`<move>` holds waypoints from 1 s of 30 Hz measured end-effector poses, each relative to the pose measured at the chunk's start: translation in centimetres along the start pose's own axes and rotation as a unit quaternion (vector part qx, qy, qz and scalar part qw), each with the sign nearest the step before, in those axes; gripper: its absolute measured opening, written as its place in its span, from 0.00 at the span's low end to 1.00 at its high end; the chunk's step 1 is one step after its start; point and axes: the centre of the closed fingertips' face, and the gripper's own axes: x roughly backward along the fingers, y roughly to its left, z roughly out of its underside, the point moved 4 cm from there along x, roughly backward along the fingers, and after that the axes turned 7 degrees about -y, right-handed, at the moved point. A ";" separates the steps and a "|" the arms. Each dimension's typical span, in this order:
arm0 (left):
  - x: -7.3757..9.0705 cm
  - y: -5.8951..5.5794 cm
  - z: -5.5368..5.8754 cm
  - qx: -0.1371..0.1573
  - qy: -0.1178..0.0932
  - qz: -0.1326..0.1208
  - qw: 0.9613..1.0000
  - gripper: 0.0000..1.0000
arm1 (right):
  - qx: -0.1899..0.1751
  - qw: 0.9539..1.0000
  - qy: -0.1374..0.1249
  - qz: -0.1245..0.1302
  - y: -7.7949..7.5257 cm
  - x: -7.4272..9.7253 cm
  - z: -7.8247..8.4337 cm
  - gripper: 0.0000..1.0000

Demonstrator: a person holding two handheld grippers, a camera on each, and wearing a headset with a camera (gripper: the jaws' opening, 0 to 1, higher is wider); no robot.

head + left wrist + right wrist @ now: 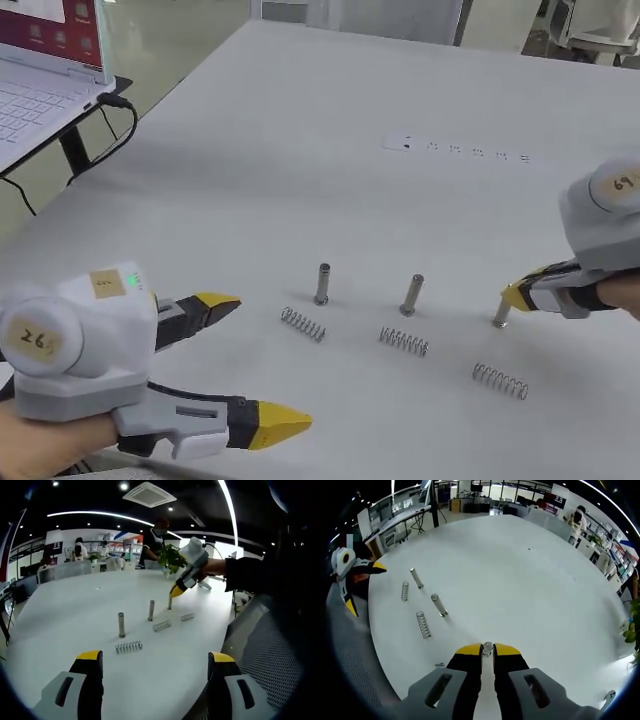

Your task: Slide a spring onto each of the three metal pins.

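Pinching the rightmost pin [501,316] at its top with the right gripper [488,652]; holding the left gripper [270,361] spread wide. Best to keep that pin upright, then thread its spring [499,380], lying just in front on the surface [300,200].

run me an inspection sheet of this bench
surface: white table, small printed marks on its far side
job's things: left pin, middle pin and right pin upright; left spring, middle spring and right spring lying loose, none on a pin
clutter: nothing seen
grippers: left gripper open, clear of parts; right gripper shut on right pin's top
cables: black cable plugged into laptop beside the table
surroundings: open office, plant, people beyond
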 end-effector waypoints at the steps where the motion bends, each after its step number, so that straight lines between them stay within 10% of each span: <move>1: 0.0 0.0 0.0 0.000 0.000 0.000 1.000 0.83 | 0.000 1.000 0.000 0.000 0.0 0.0 0.0 0.06; 30: 0.0 -0.1 0.0 0.000 -0.001 0.004 1.000 0.83 | 0.002 1.000 0.001 -0.001 0.3 0.8 1.1 0.10</move>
